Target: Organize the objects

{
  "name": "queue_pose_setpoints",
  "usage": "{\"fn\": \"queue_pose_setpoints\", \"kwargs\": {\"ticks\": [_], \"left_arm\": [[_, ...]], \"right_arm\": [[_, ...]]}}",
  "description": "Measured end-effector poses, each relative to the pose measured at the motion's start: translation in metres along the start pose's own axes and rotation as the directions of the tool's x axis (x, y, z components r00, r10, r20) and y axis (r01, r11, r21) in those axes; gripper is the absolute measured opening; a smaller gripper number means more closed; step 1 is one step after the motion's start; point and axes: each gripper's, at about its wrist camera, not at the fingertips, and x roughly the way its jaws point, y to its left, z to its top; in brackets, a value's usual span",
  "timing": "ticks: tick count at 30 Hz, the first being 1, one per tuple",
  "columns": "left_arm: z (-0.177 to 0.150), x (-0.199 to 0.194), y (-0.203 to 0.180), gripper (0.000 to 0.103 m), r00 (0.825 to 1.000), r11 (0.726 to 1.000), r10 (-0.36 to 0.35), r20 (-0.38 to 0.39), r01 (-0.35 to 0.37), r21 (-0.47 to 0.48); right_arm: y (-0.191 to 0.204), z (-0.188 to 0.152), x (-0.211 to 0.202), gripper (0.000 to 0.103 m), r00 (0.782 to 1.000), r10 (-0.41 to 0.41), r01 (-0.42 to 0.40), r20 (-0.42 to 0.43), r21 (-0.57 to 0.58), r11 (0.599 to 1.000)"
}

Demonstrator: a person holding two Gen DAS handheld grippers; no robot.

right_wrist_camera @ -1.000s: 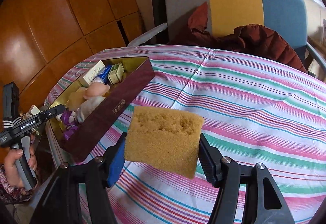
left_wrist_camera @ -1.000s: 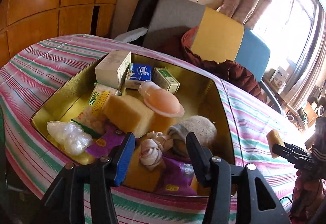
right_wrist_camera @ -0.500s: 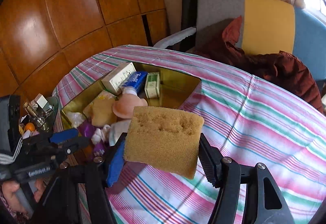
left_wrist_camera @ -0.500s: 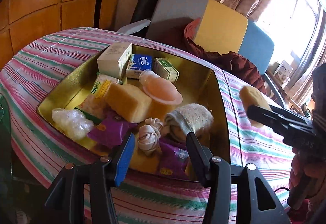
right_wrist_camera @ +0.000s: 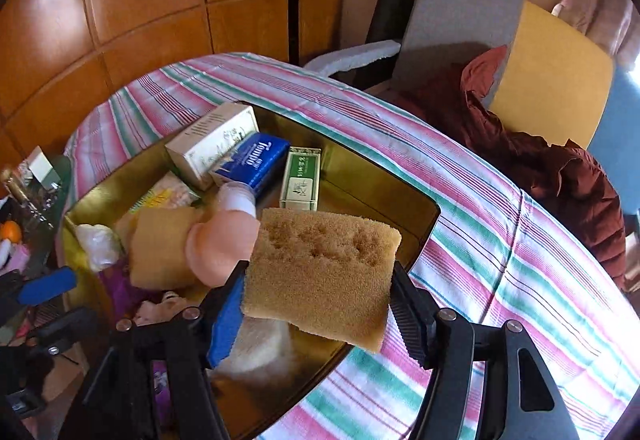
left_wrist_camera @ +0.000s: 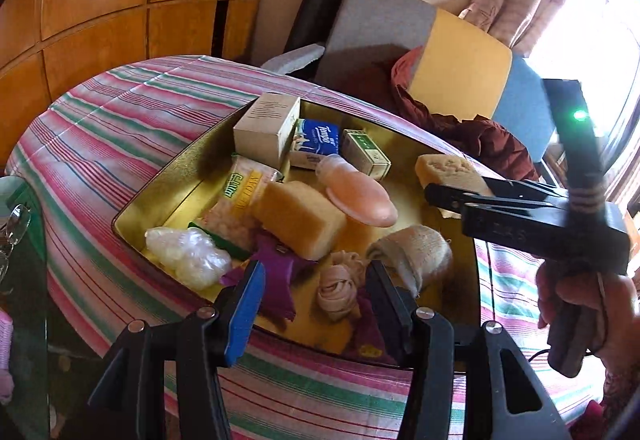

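A gold-lined tin box (left_wrist_camera: 168, 176) sits on the striped tablecloth and holds several things: a second yellow sponge (left_wrist_camera: 300, 216), a peach bottle (left_wrist_camera: 360, 192), a white carton (left_wrist_camera: 266, 128), a blue Tempo tissue pack (left_wrist_camera: 318, 140), a green box (left_wrist_camera: 366, 154), rolled socks (left_wrist_camera: 416, 252). My right gripper (right_wrist_camera: 316, 304) is shut on a brown sponge (right_wrist_camera: 324, 268) and holds it above the box's right part; it also shows in the left wrist view (left_wrist_camera: 448, 170). My left gripper (left_wrist_camera: 316, 292) is open and empty over the box's near edge.
The striped tablecloth (right_wrist_camera: 500, 240) covers a round table. A chair with grey, yellow and blue back (left_wrist_camera: 456, 56) and a dark red jacket (right_wrist_camera: 560, 160) stands behind. A glass side stand with small items (right_wrist_camera: 24, 200) is at the left. Wooden panels line the wall.
My right gripper has carried the brown sponge leftward from over the tablecloth to above the box. My left gripper has shifted slightly and stayed open.
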Motion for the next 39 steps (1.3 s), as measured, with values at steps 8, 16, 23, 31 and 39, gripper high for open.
{"fn": "queue_pose_setpoints", "kwargs": {"ticks": [8,16,23,31,39], "left_arm": [[0.001,-0.003,-0.002,0.053,1.000,1.000,-0.001,0.004,0.001,0.005],[0.001,-0.006,-0.009,0.053,1.000,0.999,0.024,0.014,-0.024,0.027],[0.003,-0.008,-0.015,0.053,0.999,0.999,0.036,0.008,-0.036,0.032],[0.007,-0.021,-0.018,0.053,0.995,0.994,0.088,0.046,-0.091,0.066],[0.012,-0.035,-0.008,0.053,0.988,0.987,0.140,0.070,-0.145,0.076]], "right_arm": [[0.002,0.007,0.022,0.069,0.998,-0.036,0.035,-0.045,-0.026,0.999],[0.006,-0.001,0.011,0.086,0.999,-0.050,0.050,-0.011,-0.030,0.998],[0.010,-0.014,-0.016,0.086,0.998,-0.053,0.052,0.033,0.009,0.999],[0.019,-0.031,-0.043,0.091,0.998,-0.067,0.064,0.020,0.130,0.989],[0.041,-0.038,-0.065,0.103,0.997,-0.068,0.060,0.041,0.179,0.982]]}}
